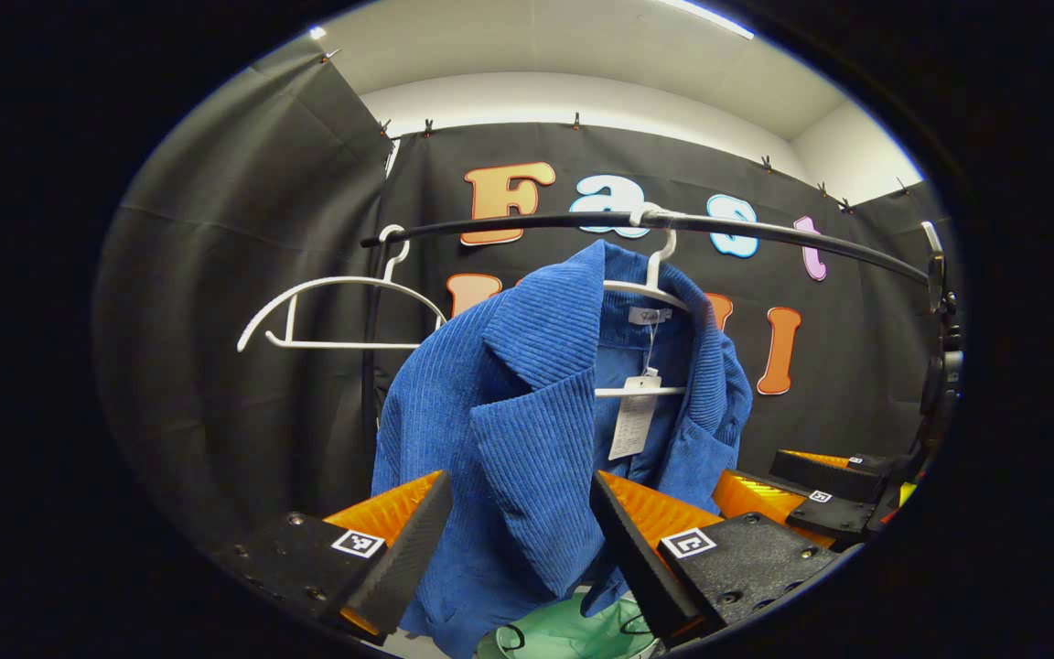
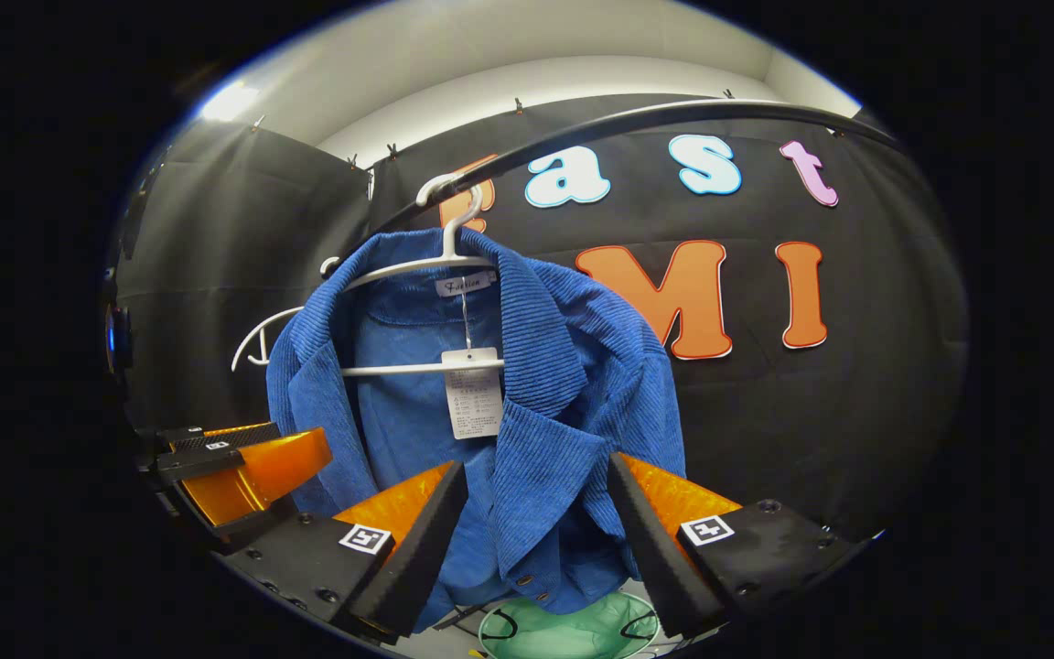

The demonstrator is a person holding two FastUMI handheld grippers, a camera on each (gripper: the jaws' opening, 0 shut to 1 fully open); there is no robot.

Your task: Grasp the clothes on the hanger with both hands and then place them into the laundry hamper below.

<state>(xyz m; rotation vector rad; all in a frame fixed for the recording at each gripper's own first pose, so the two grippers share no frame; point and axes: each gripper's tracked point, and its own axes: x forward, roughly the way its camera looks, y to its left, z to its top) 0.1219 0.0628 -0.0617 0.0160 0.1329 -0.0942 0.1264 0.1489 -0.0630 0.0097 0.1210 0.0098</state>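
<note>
Between my spread left gripper [image 1: 518,540] fingers hangs jacket [image 1: 527,430], ungripped; right gripper [image 2: 536,531] likewise apart; one-sided tug could snag hanger [image 1: 650,284]

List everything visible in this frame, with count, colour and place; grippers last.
jacket: one, blue corduroy, hanging on a hanger, paper tag inside the collar
hanger: one, white, on the rail, carrying the jacket
spare hanger: one, white, bare, on the rail beside the jacket
rail: one, black, across the top
hamper: one, green, below the jacket
left gripper: open, fingers either side of the jacket's front
right gripper: open, fingers either side of the jacket's lower front
</note>
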